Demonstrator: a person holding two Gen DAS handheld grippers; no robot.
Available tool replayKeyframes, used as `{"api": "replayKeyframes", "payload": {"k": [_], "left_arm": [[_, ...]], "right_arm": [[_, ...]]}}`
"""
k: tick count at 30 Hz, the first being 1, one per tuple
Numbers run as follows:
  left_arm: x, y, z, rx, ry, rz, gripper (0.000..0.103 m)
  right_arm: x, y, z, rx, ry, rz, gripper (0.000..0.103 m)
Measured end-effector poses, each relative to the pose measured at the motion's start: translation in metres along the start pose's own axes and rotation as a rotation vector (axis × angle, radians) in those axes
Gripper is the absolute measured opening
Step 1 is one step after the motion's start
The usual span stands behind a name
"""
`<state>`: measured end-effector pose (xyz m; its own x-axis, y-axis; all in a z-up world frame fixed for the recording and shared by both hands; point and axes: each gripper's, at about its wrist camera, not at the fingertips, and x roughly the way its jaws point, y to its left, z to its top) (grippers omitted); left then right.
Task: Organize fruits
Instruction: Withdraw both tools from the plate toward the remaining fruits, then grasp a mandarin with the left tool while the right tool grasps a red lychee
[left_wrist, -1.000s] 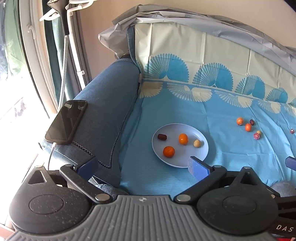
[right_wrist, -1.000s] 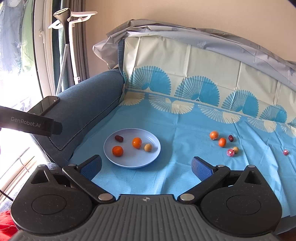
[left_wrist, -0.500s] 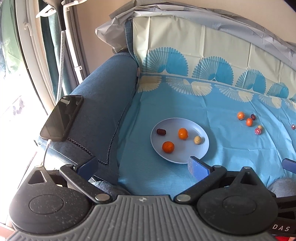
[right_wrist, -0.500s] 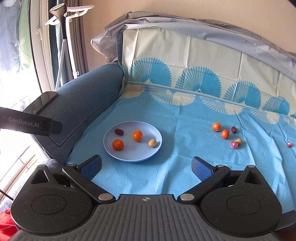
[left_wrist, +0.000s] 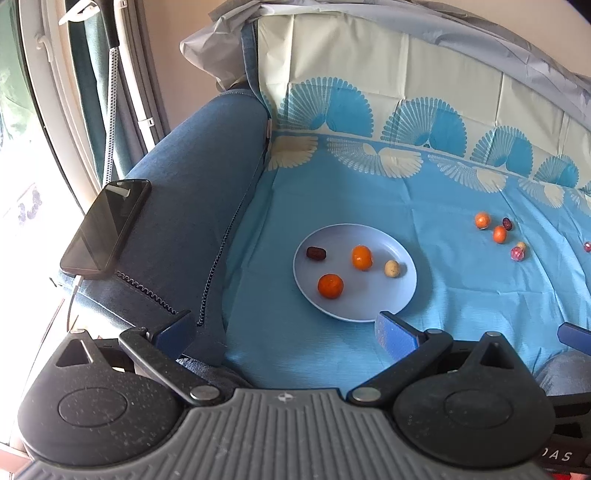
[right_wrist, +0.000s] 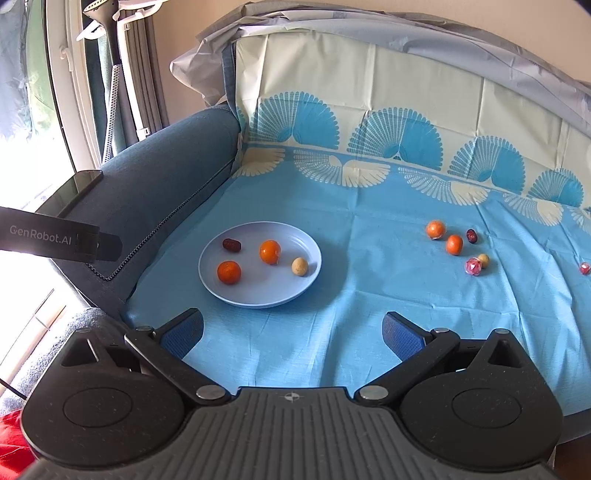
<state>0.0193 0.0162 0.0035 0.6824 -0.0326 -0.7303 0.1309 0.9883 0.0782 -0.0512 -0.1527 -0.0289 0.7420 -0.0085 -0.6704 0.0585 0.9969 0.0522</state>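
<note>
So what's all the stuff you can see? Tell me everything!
plate: 1, pale blue, on the cloth, left.
oranges on plate: 2, orange.
date on plate: 1, dark red.
small fruit on plate: 1, yellowish.
loose fruits: 2 orange, 1 dark red, 1 yellowish, on the cloth, right.
wrapped pieces: 2, pink, right.
cloth: 1, blue with fan pattern, over the sofa.
phone: 1, black, on the sofa arm.
left gripper: open, empty.
right gripper: open, empty.
</note>
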Motion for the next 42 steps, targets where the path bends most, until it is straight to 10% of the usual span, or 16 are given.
{"api": "replayKeyframes", "payload": {"k": [9,19,29,39,42], "left_arm": [[0.02,-0.058,0.039,0.109,-0.036,-0.017,0.103],[0.099,-0.215,0.098,0.136,0.074,-0.252,0.103],[0.255,-0.366,0.129,0.108,0.197,-0.345,0.103],[0.348,-0.42,0.13,0.115,0.314,-0.289,0.102],[0.354,-0.423,0.133,0.124,0.318,-0.293,0.065]], "right_arm": [[-0.001,-0.087,0.021,0.186,-0.088,-0.171,0.102],[0.015,-0.289,0.036,0.38,-0.197,-0.518,0.102],[0.166,-0.532,0.013,0.672,-0.089,-0.687,0.102],[0.251,-0.636,-0.004,0.716,-0.027,-0.775,0.102],[0.263,-0.636,0.001,0.628,-0.001,-0.814,0.098]]}}
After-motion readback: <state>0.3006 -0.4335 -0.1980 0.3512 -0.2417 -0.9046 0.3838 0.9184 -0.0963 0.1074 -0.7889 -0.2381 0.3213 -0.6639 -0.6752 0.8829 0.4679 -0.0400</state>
